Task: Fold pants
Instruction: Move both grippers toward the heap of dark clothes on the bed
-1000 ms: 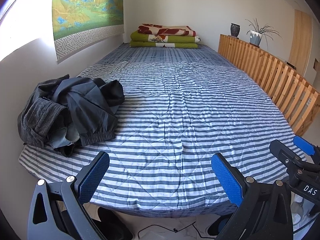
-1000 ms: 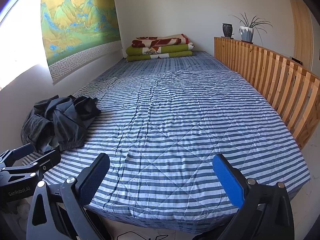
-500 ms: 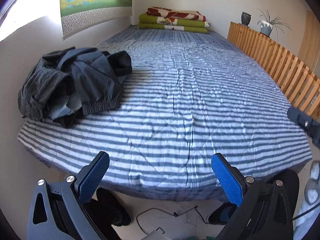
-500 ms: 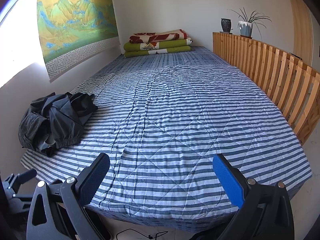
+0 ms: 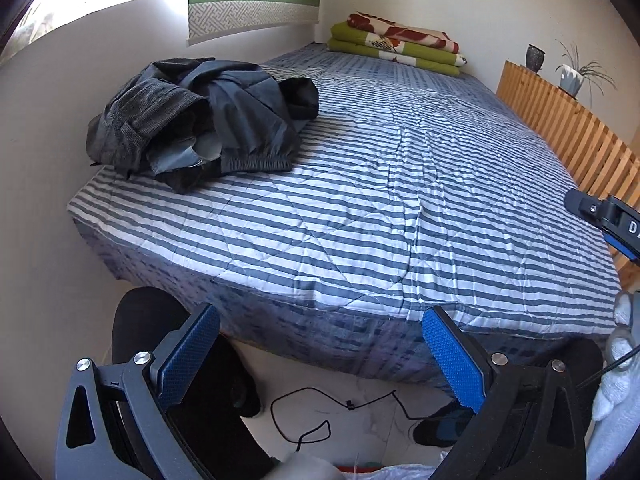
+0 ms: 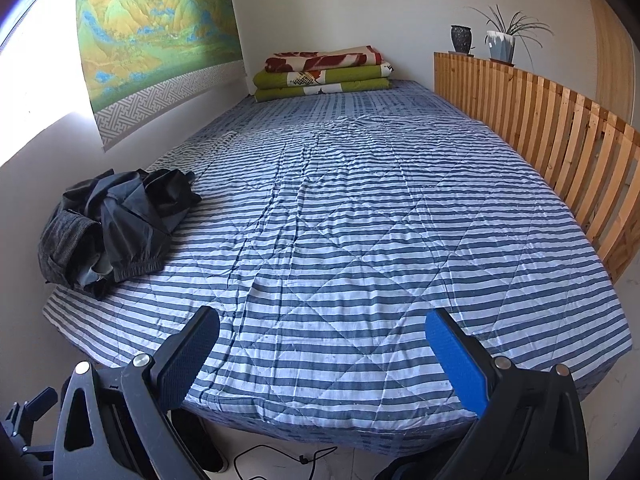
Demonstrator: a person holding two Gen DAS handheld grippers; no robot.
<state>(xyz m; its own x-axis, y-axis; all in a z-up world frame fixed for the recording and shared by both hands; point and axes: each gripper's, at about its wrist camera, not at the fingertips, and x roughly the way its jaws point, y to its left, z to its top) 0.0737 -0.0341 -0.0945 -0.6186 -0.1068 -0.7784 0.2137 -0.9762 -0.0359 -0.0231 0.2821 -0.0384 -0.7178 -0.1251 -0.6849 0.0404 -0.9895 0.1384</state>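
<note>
Nothing grasped yet: both grippers released, poised at the foot of the bed.

Crumpled heap of dark grey and black pants (image 5: 200,116), elastic waistband showing, dumped on the near left corner of the blue-and-white striped quilted bedspread (image 5: 380,208), close against the white wall; likely parked there to leave the wide middle free as a folding surface. Left black gripper with blue textured pads (image 5: 316,354) held low, off the bed edge, jaws spread wide, angled toward the heap, probably lined up for a reach. Right black gripper with blue pads (image 6: 322,354) likewise spread and empty, hanging over the foot edge, facing the bare middle, well apart from the pants.
</note>
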